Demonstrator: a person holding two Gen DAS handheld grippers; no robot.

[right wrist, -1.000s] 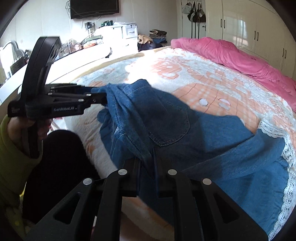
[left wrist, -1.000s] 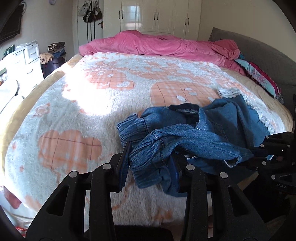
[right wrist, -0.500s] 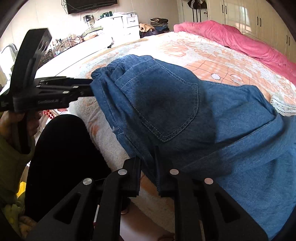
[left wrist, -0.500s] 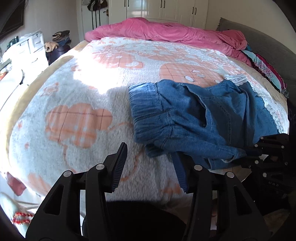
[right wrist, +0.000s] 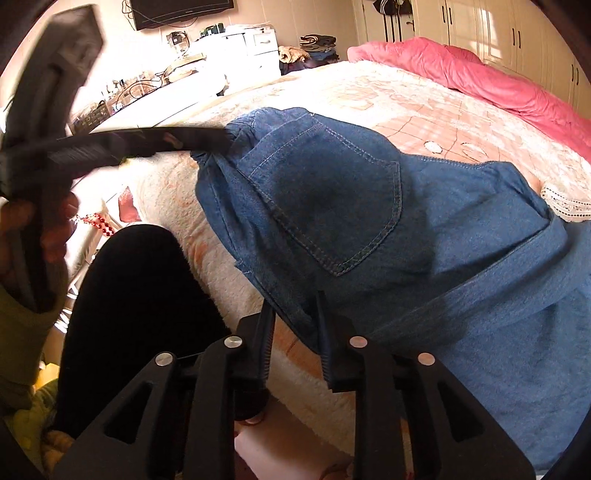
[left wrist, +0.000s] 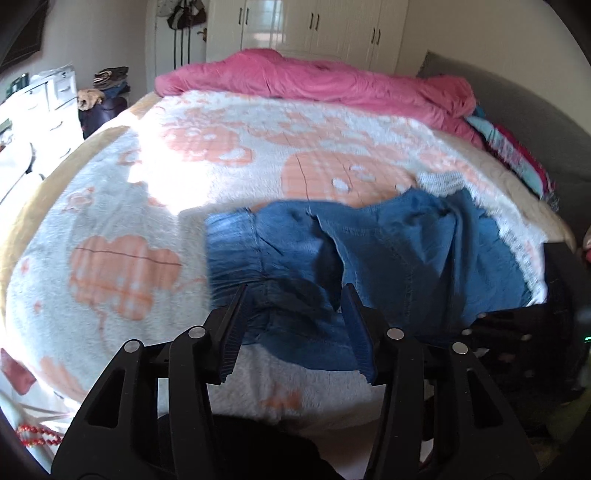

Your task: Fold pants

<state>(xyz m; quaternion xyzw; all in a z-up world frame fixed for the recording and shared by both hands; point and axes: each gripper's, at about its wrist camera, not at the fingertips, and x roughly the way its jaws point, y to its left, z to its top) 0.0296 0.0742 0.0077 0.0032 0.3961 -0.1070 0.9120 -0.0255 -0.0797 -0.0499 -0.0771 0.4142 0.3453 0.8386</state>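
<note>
Blue denim pants (left wrist: 388, 254) lie spread on the bed blanket near its front edge, elastic waistband to the left. In the right wrist view the pants (right wrist: 369, 221) show a back pocket facing up. My left gripper (left wrist: 295, 328) is open, its jaws wide apart with the waistband hem lying between them. It also shows, blurred, in the right wrist view (right wrist: 207, 138) at the waistband corner. My right gripper (right wrist: 295, 332) is open a little, with the front hem of the pants between its jaws. In the left wrist view it is a dark shape (left wrist: 491, 332) at the lower right.
A white blanket with orange patches (left wrist: 184, 184) covers the bed. A pink duvet (left wrist: 314, 81) lies bunched at the far end. A white dresser (left wrist: 48, 96) stands at the left, wardrobes (left wrist: 314, 29) behind. The person's dark-clad leg (right wrist: 133, 295) is at the bed's front edge.
The crumpled pants were shaken out and laid flat on the bed. Both grippers have opened and let go of the fabric. The left gripper moved in close to the waistband.
</note>
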